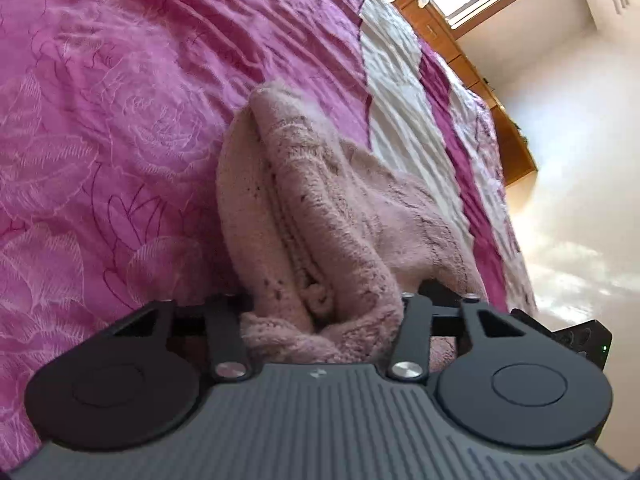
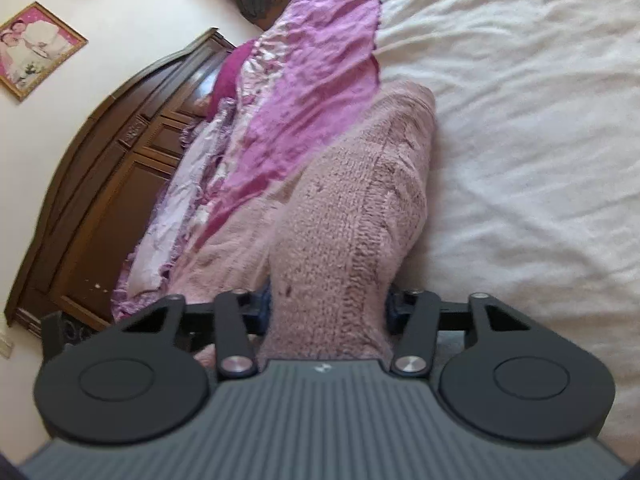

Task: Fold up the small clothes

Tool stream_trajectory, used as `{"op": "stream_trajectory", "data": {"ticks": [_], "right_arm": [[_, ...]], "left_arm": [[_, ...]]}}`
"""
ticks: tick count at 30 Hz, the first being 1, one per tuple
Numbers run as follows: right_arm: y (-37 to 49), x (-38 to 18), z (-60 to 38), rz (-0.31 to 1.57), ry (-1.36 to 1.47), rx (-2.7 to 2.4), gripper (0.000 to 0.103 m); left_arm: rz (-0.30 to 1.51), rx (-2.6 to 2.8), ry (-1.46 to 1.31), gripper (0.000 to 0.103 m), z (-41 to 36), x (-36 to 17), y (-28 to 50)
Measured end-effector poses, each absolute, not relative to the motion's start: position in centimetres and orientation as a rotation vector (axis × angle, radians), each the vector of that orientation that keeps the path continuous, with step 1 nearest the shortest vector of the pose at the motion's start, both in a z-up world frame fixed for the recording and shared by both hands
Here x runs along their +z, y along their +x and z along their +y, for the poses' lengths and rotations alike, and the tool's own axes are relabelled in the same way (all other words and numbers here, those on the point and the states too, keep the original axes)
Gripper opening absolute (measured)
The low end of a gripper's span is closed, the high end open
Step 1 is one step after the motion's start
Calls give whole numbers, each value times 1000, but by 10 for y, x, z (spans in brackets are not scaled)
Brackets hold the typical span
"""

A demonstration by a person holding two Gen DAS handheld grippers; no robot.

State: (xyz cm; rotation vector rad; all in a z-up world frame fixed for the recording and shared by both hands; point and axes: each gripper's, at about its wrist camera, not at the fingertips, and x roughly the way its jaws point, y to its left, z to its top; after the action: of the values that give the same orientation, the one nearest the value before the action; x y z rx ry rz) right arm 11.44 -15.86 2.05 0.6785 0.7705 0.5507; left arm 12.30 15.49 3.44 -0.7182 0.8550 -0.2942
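Grippers clamped on pink knit garment (image 1: 320, 216).
Left gripper (image 1: 320, 312) and right gripper (image 2: 328, 304) each apparently pinch bunched knit between narrow jaws, over the bedspread (image 1: 120, 120).

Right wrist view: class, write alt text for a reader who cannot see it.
The right gripper is shut on a bunched pink knitted garment, which stretches away from it over a bed with a white and purple bedspread. A dark wooden headboard and a framed picture show at the left.

Both the left gripper (image 1: 320, 308) and right gripper (image 2: 326, 308) show ribbed grey bodies, black round-ended linkages and silver screws.
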Motion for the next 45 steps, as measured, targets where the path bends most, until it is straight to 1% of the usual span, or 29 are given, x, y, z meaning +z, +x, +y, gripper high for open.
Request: {"op": "stream_trajectory", "data": {"ticks": [2,8,13,16,20,21,23,24,25,29,38,39,42,43,45], "right_arm": [[112,32,-161,747,677,569,48],[98,71,-181,683,673,579,47],[70,88,-217,668,644,538,47],[53,82,-239,682,639,505,47],[42,52,-255,768,612,437,48],[42,42,-254,801,582,419,49],[41,29,-250,825,529,393,55],[39,26,-249,818,525,388,57],[38,23,-250,807,537,391,58],[36,25,-250,804,544,384,60],[2,48,-264,762,525,319,59],[-3,50,-266,757,535,319,58],[-17,55,-268,734,539,313,40],[-21,55,-267,733,531,309,37],[-23,51,-263,741,508,315,36]], "left_arm": [[836,-316,-711,47,153,45,121],[799,-383,-707,47,128,73,113],[829,-441,-712,47,92,81,97],[866,-461,-666,47,64,78,85],[937,-409,-518,48,32,61,74],[953,-391,-491,49,28,56,72],[956,-363,-462,56,27,48,65],[953,-360,-465,57,28,48,61],[951,-357,-462,58,30,49,60],[942,-329,-418,60,34,59,53],[923,-219,-260,64,40,81,33],[921,-209,-244,64,39,82,31],[912,-180,-195,64,37,82,28],[912,-172,-183,65,36,81,28],[918,-153,-171,68,36,76,30]]}}
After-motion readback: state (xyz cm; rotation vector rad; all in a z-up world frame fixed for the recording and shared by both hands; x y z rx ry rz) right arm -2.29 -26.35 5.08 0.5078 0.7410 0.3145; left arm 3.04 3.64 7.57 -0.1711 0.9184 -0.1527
